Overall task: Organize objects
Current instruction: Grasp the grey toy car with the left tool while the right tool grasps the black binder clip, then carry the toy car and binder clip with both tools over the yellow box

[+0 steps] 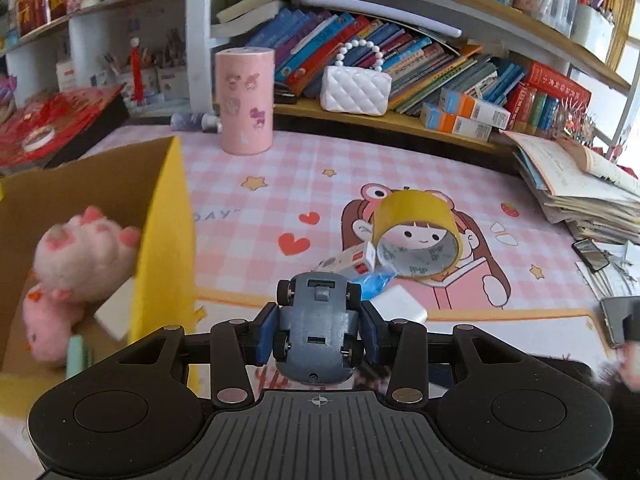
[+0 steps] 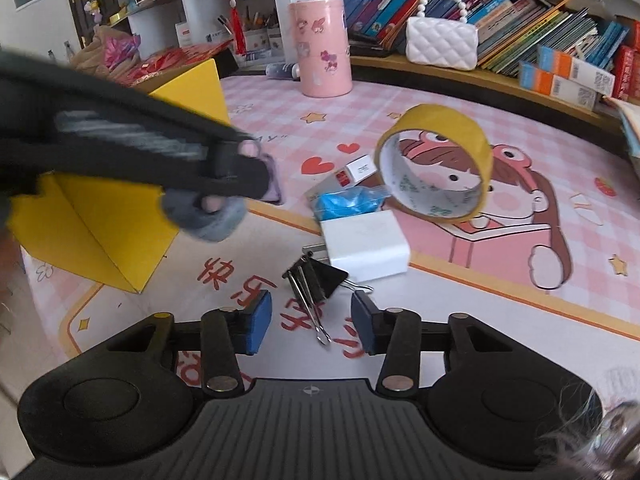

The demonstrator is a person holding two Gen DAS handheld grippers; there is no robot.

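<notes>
2 grippers noted: left gripper point(image 1: 318, 330) clamps the small grey-blue toy car point(image 1: 316, 328), rigid and light, beside the yellow cardboard box point(image 1: 160, 240); right gripper point(image 2: 311, 324) fingers narrowly straddle the black metal binder clip point(image 2: 316, 280) on the desk point(image 2: 500, 340), untouched; grip its stiff body.

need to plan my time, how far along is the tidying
Partly done. The cardboard box already holds pink plush toys. In hand: the left claw grips a grey toy car; the right claw is open around a black binder clip. Still on the mat: tape roll, white block, blue wrapper and small box.
</notes>
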